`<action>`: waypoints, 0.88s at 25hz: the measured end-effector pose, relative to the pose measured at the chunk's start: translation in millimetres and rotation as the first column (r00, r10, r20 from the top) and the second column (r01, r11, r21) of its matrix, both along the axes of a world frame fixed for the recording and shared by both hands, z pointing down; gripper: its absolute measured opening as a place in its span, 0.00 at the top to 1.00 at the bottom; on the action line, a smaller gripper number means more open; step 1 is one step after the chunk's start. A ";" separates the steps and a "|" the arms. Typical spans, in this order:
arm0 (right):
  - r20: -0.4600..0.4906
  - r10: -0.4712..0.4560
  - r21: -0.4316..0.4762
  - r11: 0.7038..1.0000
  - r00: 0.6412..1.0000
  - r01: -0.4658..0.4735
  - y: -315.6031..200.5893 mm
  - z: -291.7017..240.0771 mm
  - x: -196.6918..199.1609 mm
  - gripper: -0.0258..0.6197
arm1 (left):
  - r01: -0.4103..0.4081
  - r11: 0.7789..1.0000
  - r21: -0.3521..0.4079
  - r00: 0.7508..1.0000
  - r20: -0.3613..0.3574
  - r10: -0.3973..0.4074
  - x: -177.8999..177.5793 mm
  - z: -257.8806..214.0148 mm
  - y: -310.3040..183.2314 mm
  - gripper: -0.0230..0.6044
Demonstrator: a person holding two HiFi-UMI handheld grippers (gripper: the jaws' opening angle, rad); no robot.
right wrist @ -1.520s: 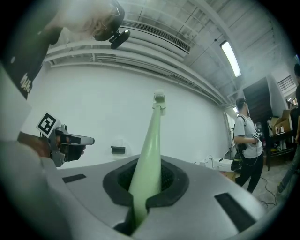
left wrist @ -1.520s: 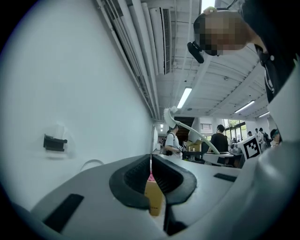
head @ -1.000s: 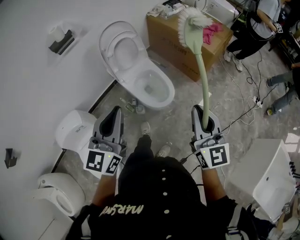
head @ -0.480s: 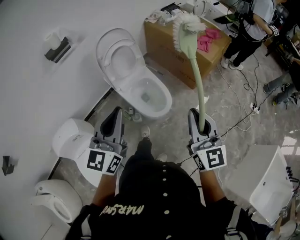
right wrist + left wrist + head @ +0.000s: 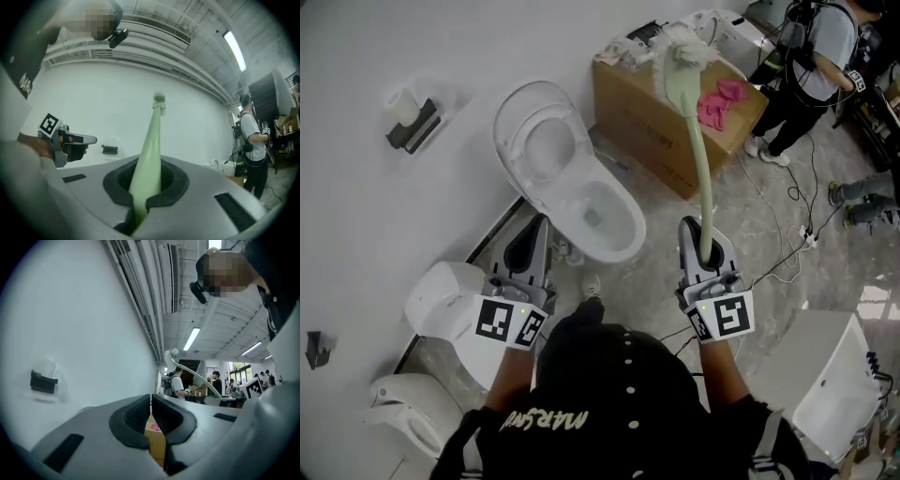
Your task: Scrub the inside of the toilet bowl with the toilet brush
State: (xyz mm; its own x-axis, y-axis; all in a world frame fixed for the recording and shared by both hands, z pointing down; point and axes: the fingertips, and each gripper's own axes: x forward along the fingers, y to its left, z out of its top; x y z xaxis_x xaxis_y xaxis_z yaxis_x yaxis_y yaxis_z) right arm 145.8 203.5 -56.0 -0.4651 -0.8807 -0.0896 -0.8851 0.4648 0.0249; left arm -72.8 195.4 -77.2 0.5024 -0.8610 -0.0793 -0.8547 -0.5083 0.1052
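A white toilet (image 5: 586,202) with its lid raised stands on the floor ahead of me, its bowl open. My right gripper (image 5: 705,246) is shut on the pale green handle of the toilet brush (image 5: 692,122); the handle (image 5: 149,154) rises from between the jaws and the white bristle head sits high, over the cardboard box, to the right of the bowl. My left gripper (image 5: 530,246) hovers just left of the bowl's front rim, its jaws shut with nothing in them (image 5: 151,416).
A cardboard box (image 5: 675,112) with pink gloves (image 5: 720,101) stands right of the toilet. Other white toilets (image 5: 441,300) lie at lower left, a white basin (image 5: 839,384) at lower right. A person (image 5: 811,66) stands at upper right; cables cross the floor.
The view has shifted closer to the toilet; both grippers sit nearer the bowl. The brush stays held upright in the right gripper, its head still over the box.
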 end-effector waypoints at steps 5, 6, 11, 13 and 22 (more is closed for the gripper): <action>-0.004 0.016 0.011 1.000 1.000 -0.016 -41.8 -12.1 -10.5 0.94 | -0.010 1.000 0.009 1.000 -0.006 0.010 -13.0 -8.9 -43.0 0.91; -0.004 0.020 0.014 1.000 1.000 -0.020 -49.3 -13.9 -13.3 0.94 | -0.014 1.000 0.011 1.000 -0.007 0.014 -16.1 -10.5 -51.5 0.91; -0.013 0.039 0.025 0.999 0.999 -0.038 -82.3 -19.2 -28.5 0.94 | -0.028 0.999 0.028 0.999 -0.016 0.029 -32.5 -16.3 -88.5 0.91; -0.011 0.046 0.029 0.999 0.999 -0.046 -94.8 -21.5 -34.7 0.94 | -0.033 0.999 0.033 0.999 -0.019 0.034 -39.5 -18.0 -101.8 0.91; -0.014 0.096 0.037 0.995 0.995 -0.096 -137.6 -25.9 -57.1 0.94 | -0.085 0.995 0.046 0.996 -0.026 0.086 -62.2 -21.3 -152.0 0.91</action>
State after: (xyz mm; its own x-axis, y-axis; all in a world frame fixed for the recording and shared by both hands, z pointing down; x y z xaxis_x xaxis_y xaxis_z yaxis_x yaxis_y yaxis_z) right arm 88.7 65.9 -81.9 -0.3800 -0.9178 -0.1153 -0.9250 0.3761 0.0547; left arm -134.9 43.4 -98.4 0.5712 -0.8102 -0.1313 -0.8049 -0.5843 0.1036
